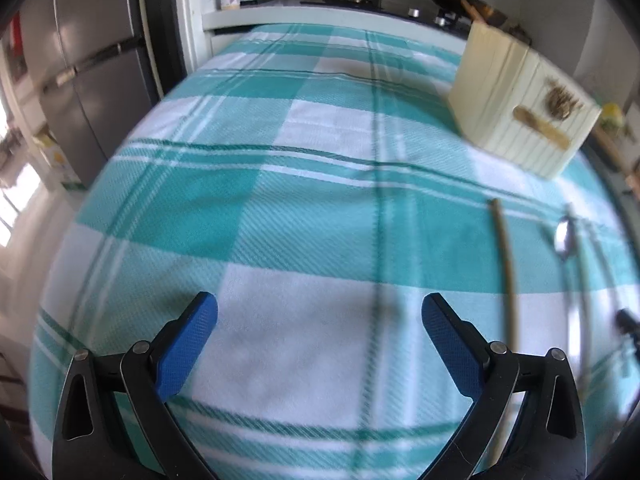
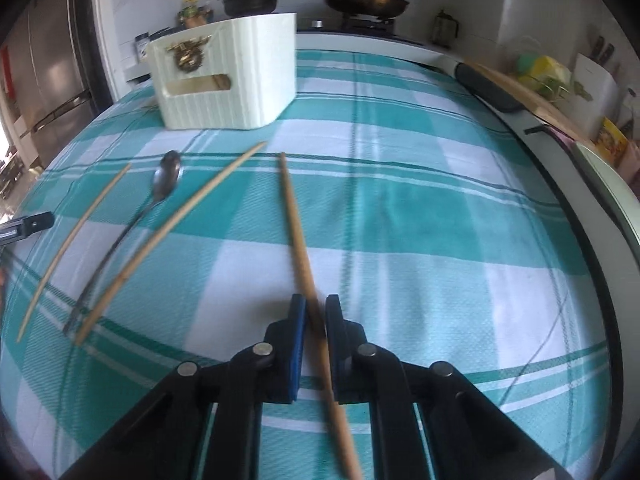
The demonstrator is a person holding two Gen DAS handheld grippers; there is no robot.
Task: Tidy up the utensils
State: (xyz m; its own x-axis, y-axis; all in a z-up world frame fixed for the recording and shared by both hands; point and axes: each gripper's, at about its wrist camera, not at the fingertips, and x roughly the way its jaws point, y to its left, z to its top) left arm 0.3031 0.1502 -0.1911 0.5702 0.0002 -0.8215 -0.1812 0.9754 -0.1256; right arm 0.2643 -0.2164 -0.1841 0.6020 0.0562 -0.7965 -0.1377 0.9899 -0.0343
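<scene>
Teal-and-white checked cloth (image 2: 400, 208) covers the bench. The right tool (image 2: 316, 320) pinches a wooden chopstick (image 2: 298, 240) between its blue pads, the stick running from 6 o'clock up toward 12 in the right wrist view. At about 10 o'clock lie two more chopsticks, one (image 2: 176, 236) nearer the held stick and one (image 2: 76, 248) farther out, with a metal spoon (image 2: 160, 188) between them. A cream ribbed storage bin (image 2: 240, 80) stands on the cloth at 11 o'clock, beyond the utensils. The left tool (image 1: 320, 320) hangs over bare cloth, its fingers spread wide around nothing; a chopstick (image 1: 506, 272) lies at its 3 o'clock.
</scene>
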